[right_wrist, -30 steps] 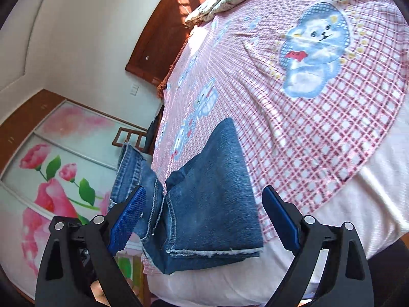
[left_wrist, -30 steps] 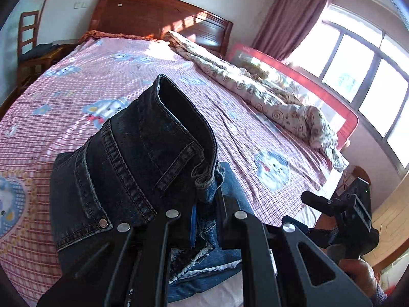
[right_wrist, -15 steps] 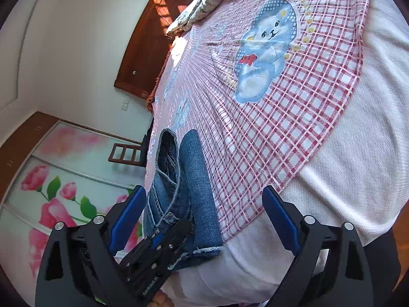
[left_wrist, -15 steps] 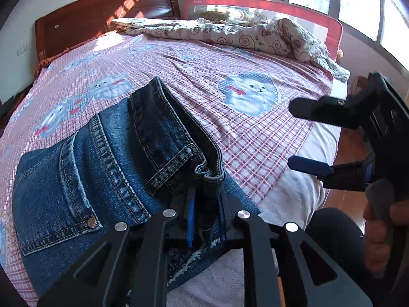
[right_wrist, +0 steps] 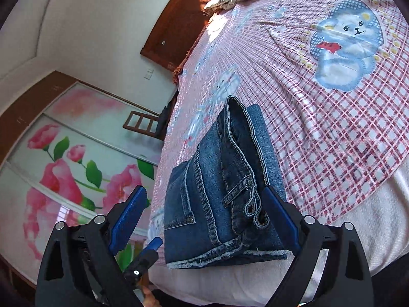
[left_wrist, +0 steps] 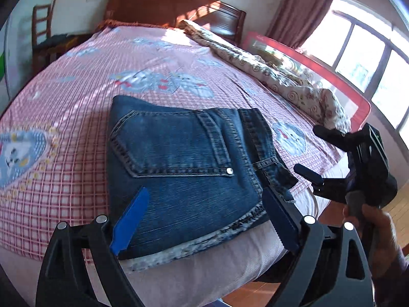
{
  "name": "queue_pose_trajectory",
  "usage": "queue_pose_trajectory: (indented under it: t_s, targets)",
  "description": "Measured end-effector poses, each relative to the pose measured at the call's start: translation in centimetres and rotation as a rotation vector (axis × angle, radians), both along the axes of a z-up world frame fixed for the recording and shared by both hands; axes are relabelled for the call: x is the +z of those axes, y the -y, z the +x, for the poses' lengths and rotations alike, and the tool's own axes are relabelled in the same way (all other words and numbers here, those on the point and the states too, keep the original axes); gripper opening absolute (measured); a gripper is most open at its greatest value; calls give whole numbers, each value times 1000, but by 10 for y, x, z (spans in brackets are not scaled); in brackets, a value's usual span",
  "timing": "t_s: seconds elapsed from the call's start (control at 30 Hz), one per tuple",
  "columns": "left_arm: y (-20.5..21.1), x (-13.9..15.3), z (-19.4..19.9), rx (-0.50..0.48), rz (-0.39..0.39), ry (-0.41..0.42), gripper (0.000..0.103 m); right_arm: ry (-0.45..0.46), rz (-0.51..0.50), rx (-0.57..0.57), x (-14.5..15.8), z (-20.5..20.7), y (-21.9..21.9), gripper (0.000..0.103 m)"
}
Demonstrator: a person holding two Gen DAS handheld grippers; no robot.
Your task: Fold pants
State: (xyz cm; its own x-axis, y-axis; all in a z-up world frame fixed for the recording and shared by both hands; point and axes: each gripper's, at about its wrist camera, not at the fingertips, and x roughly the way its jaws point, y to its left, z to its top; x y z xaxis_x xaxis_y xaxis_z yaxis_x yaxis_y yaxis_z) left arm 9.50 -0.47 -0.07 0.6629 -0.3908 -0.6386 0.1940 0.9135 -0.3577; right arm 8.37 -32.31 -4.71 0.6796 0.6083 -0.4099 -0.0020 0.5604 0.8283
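Note:
The blue jeans [left_wrist: 179,158] lie folded into a flat packet on the pink checked bed sheet [left_wrist: 76,153], close to the near edge, back pocket up. My left gripper [left_wrist: 204,194] hovers over their near end. Its jaws are opening, and the blue pads stand wide on either side without pressing the denim. In the right wrist view the jeans [right_wrist: 225,192] show their waistband and a belt loop. My right gripper [right_wrist: 204,192] is open around that end, its pads apart from the cloth. The right gripper [left_wrist: 308,148], held by a hand, also shows in the left wrist view.
A crumpled patterned blanket [left_wrist: 268,76] runs along the far side of the bed, beside a red bed rail [left_wrist: 319,76]. The wooden headboard [left_wrist: 166,5] and a chair [left_wrist: 41,25] stand at the back. A flowered wardrobe door [right_wrist: 64,166] is beyond the bed's left side.
My left gripper was shut on the jeans' waistband and has let go. Its jaws have spread and the jeans now lie flat. The right gripper stayed open and came closer to the jeans.

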Motion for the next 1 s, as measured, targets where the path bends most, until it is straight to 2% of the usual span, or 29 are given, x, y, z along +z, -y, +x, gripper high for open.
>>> queue_pose_trajectory:
  t_s: [0.1, 0.2, 0.23, 0.27, 0.3, 0.33, 0.37, 0.43, 0.47, 0.57, 0.67, 0.73, 0.77, 0.87, 1.0]
  targets:
    - [-19, -12, 2, -4, -89, -39, 91, -40, -139, 20, -4, 12, -14, 90]
    - [-17, -20, 7, -14, -102, -88, 94, -72, -237, 36, -11, 18, -24, 77]
    - [-13, -20, 10, -24, -88, -104, 96, -81, -263, 45, -14, 20, -27, 64]
    - [-9, -20, 12, -34, -66, -115, 99, -89, -286, 65, -17, 21, -30, 55]
    - [-5, -20, 13, -34, -38, -123, 100, -95, -330, 80, -19, 21, -33, 51]
    - [-1, -20, 16, -32, -17, -137, 101, -94, -379, 102, -19, 22, -36, 38]
    - [1, -21, 19, -24, -2, -156, 101, -92, -410, 117, -18, 22, -36, 18]
    - [1, -22, 21, -9, -8, -172, 101, -83, -328, 138, -14, 19, -25, 8]
    - [-1, -22, 23, -6, -24, -178, 101, -74, -297, 147, -9, 16, -21, 8]
    - [-9, -23, 27, -11, -56, -195, 101, -62, -365, 192, 1, 8, -28, 8]
    - [-16, -24, 27, -41, -91, -202, 101, -129, -358, 178, -22, 6, -20, 8]
    - [-17, -24, 28, -49, -115, -209, 101, -161, -291, 141, -43, 8, -14, 8]
    - [-17, -24, 29, -46, -114, -216, 101, -164, -275, 126, -45, 8, -14, 8]
    - [-13, -25, 33, -33, -92, -233, 101, -160, -318, 119, -39, 6, -20, 8]
    - [-7, -24, 36, -1, -52, -249, 101, -201, -236, 68, -37, -1, -9, 8]
